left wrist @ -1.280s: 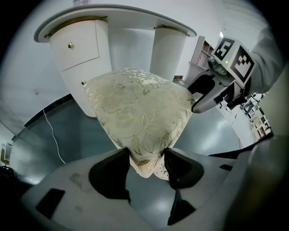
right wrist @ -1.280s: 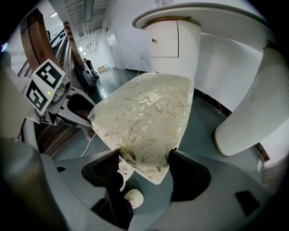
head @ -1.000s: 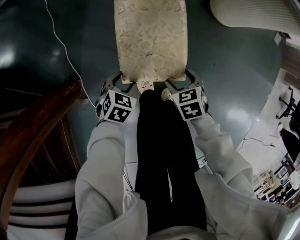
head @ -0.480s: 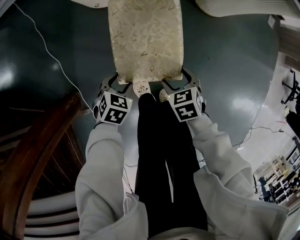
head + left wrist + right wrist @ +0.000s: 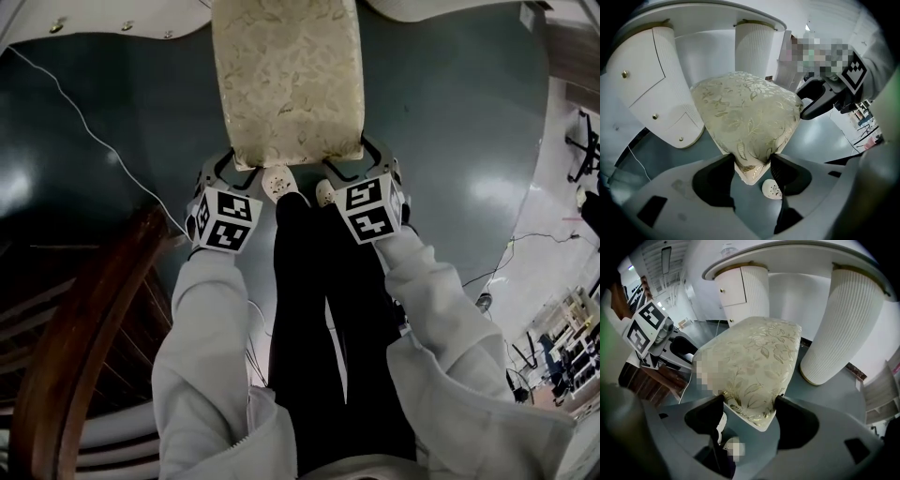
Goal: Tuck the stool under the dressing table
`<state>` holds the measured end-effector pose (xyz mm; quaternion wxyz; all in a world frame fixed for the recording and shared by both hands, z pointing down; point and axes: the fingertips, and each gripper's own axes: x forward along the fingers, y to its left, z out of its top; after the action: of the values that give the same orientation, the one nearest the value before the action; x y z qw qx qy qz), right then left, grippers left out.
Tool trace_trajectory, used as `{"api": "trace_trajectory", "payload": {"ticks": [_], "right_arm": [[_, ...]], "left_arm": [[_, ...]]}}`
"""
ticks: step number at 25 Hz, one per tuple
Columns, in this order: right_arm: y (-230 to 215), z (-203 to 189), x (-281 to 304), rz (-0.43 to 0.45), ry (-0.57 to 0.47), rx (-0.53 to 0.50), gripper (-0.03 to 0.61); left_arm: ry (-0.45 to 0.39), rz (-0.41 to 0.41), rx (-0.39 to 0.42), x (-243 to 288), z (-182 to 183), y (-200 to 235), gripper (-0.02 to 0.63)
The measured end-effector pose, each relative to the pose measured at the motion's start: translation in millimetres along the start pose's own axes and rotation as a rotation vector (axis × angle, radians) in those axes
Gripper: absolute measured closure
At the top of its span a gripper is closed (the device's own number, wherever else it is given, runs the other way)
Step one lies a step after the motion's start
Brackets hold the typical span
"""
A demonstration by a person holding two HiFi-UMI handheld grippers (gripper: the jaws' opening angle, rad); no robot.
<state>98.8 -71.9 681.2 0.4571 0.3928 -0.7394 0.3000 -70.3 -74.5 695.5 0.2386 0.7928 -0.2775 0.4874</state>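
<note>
Since a second ago you've pushed the cream, gold-leaf brocade stool (image 5: 286, 80) forward over the dark glossy floor (image 5: 450, 112). Its far end now meets the front edge of the white dressing table (image 5: 103, 21). Your left gripper (image 5: 752, 171) and right gripper (image 5: 749, 416) each clamp a near corner of the cushion. With only the corners pinched, an uneven push could skew the stool into the white ribbed pedestal (image 5: 839, 329) close on its right. The white drawer cabinet (image 5: 656, 84) stands near on the left, and the space between them looks open.
</note>
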Motion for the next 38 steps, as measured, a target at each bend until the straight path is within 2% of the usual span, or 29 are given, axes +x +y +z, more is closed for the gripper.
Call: {"api": "trace_trajectory", "payload": {"ticks": [10,22,28,38], "right_arm": [[1,-3,2,-0.047,-0.064,0.037,0.155],[-2,1,-2,-0.094,-0.154,0.078,0.167],[-4,3,-5,-0.128,-0.161,0.086,0.171],[6,11,0,-0.151,-0.179,0.107,0.176]], "left_arm": [[-0.027,0.036,-0.049,0,-5,2,0.373],[-0.071,0.025,-0.033,0,1,2,0.372],[-0.099,0.003,-0.021,0,2,1,0.371],[-0.117,0.012,-0.001,-2,-1,16,0.370]]}}
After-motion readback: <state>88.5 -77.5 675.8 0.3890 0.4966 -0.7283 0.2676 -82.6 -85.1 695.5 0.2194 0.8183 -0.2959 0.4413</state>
